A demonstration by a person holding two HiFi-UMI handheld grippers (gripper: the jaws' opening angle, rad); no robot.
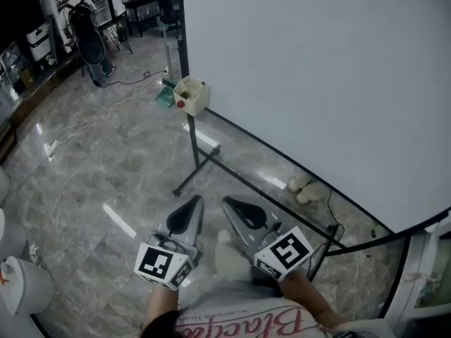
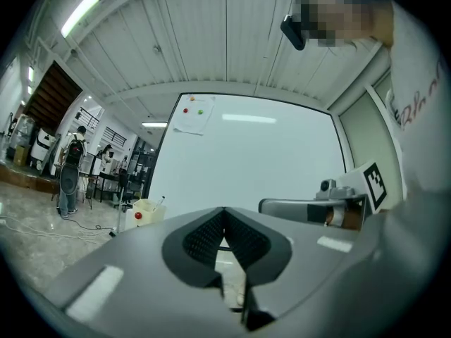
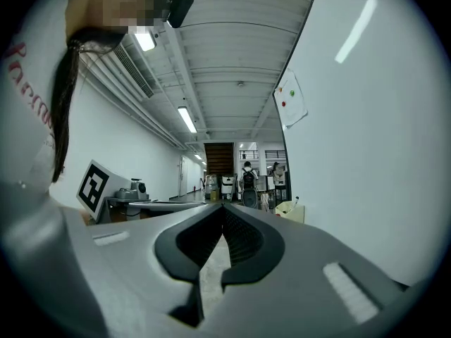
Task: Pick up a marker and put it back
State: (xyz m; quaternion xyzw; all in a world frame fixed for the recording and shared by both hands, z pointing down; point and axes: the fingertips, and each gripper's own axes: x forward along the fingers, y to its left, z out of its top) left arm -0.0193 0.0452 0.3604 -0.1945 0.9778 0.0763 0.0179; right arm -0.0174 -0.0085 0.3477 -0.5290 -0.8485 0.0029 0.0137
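Marker (image 2: 160, 201), or what I take for one, is the thin stick poking up out of the cream holder (image 1: 190, 95) clipped to the left edge of the whiteboard (image 1: 317, 83), and it's well apart from both grippers, so nothing's been grabbed yet. Going left to right on what could bite here: loose cables (image 1: 91, 118) trail across the glossy floor off to the left, and the board's black stand (image 1: 193, 150) runs down to a foot bar right between the person and the holder, so a careless step could catch a shoe and rock the whole board. Left gripper (image 1: 192, 206) has its jaws pressed together with nothing in them, pointing level. Right gripper (image 1: 232, 206) is the same: jaws closed, empty. My worry is that if either one arrives without opening first, it'll just poke the marker deeper or knock the holder. The marker is skinny and leaning too, so an off-centre pinch could flick it out onto the floor.
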